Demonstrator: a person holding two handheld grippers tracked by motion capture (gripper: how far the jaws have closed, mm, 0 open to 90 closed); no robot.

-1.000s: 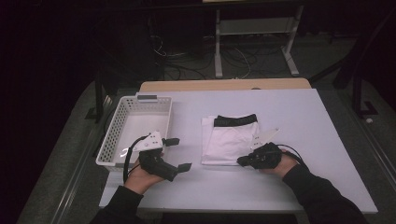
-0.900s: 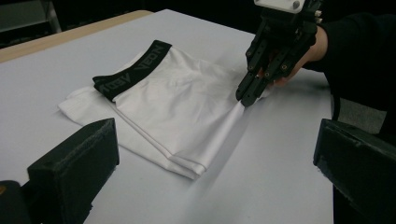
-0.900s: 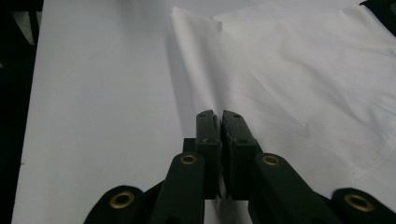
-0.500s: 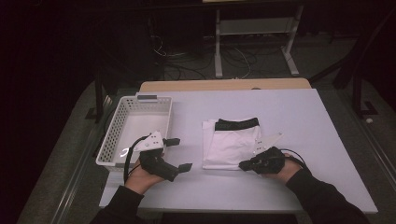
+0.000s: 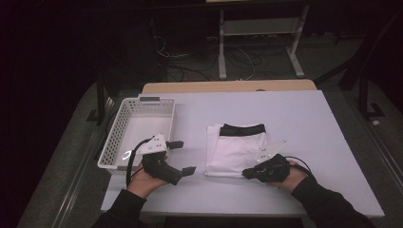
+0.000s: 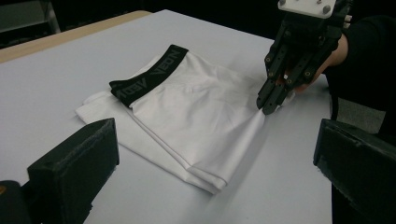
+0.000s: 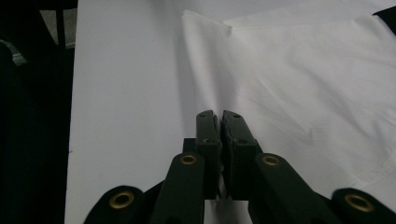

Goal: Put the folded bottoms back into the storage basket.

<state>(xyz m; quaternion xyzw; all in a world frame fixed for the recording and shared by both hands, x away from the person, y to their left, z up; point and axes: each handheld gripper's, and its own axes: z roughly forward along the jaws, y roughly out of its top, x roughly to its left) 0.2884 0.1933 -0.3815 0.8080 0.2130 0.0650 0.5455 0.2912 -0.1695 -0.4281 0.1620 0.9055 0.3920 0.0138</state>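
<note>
A pair of folded white boxer briefs (image 5: 237, 149) with a black waistband (image 5: 244, 129) lies flat near the middle of the white counter (image 5: 309, 123), the waistband turned toward the far edge. In the left gripper view the waistband carries grey lettering and the folded layers show along the near edge of the briefs (image 6: 187, 116).

The right gripper (image 5: 248, 172) rests low on the counter at the near right corner of the briefs, held by the right hand (image 5: 287, 173). Its jaws are pressed together on the edge of the white fabric, which the right gripper view (image 7: 218, 116) shows pulled into a slight ridge ahead of them.

The left gripper (image 5: 183, 156) is held above the counter near its front edge, just beside the near right corner of a white plastic basket (image 5: 114, 142) that sits along the left edge. Its jaws are spread wide, holding nothing, and point toward the briefs.
</note>
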